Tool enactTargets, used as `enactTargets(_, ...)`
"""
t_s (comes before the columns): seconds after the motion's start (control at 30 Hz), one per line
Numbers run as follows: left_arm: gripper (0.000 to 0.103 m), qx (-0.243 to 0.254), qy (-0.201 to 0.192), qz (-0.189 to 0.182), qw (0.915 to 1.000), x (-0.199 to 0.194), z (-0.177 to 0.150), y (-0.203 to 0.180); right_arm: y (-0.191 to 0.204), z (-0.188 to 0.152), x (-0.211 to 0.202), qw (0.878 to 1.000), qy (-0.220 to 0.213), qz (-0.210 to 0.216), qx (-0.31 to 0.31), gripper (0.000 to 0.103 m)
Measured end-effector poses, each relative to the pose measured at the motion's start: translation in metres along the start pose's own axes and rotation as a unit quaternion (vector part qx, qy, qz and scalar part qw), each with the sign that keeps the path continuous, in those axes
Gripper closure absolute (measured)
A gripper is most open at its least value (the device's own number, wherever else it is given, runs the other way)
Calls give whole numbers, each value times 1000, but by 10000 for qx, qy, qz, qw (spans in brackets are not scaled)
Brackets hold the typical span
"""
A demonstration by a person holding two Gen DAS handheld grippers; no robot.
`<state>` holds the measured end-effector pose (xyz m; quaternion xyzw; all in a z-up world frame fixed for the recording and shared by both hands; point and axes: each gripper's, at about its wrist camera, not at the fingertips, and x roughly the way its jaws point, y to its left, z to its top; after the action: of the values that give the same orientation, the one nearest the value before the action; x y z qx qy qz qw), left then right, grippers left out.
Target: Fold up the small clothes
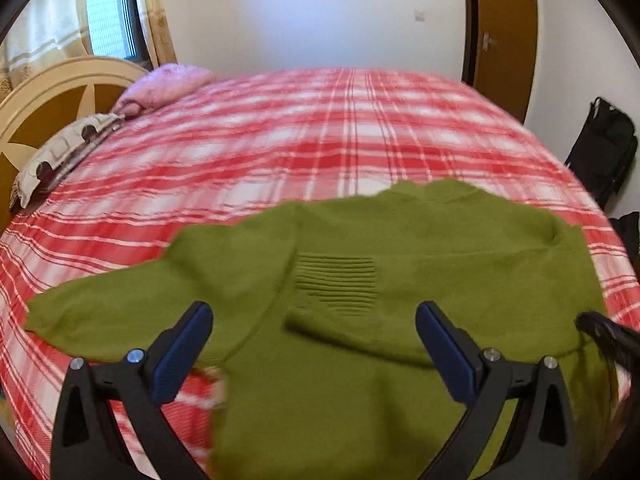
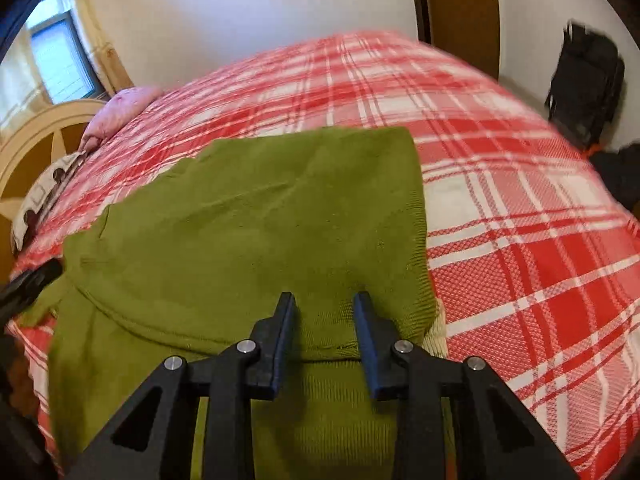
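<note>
Bed (image 1: pixel 360 128), red plaid: green sweater (image 1: pixel 360 272) spread flat for folding, one sleeve across; left gripper (image 1: pixel 314 320) wide open, right gripper (image 2: pixel 325 308) part-open, both empty.

Both fisheye views are reading bright, soft daylight coming in from the window (image 1: pixel 108 12) at upper left, slightly blown out there. No hard shadows or glare. Heavy barrel distortion is bending the bed (image 1: pixel 320 128) into a dome, w/ black vignette creeping in at the corners. Motion blur is smearing the plaid and the green sweater (image 1: pixel 360 280) in the left wrist view; right wrist view is blurring mostly toward the far edge, while weave near the right gripper (image 2: pixel 325 300) is staying sharp.
</note>
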<state>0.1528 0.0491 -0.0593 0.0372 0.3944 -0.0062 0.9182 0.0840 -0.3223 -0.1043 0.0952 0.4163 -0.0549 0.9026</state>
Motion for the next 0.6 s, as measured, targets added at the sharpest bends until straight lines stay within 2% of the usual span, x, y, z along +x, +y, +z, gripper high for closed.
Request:
enactTargets(0.1, 0, 129, 127, 229, 9996, 21, 0, -17, 11, -1, -14, 9990, -244, -245, -287, 72)
enactTargets(0.2, 0, 175, 191, 441, 9987, 31, -2, -22, 20, 18, -32, 9962, -765, -268, -325, 71)
enactTargets(0.23, 0, 145, 189, 463, 9986, 32, -2, -21, 22, 26, -31, 9957, -817, -309, -301, 71)
enactTargets(0.37, 0, 59, 257, 576, 9980, 41, -5, -21, 31, 49, -2, 9968, -725, -331, 5, 71)
enactTargets(0.5, 0, -14, 360, 523, 9980, 52, -9, -20, 35, 40, 47, 9979, -265, -584, 61, 71)
enactTargets(0.53, 0, -46, 306, 477, 9984, 51, -10, -19, 37, 42, 47, 9974, -341, -637, -1, 70)
enactTargets(0.6, 0, -66, 299, 422, 9986, 52, -11, -18, 41, 42, 46, 9972, -357, -651, -121, 58)
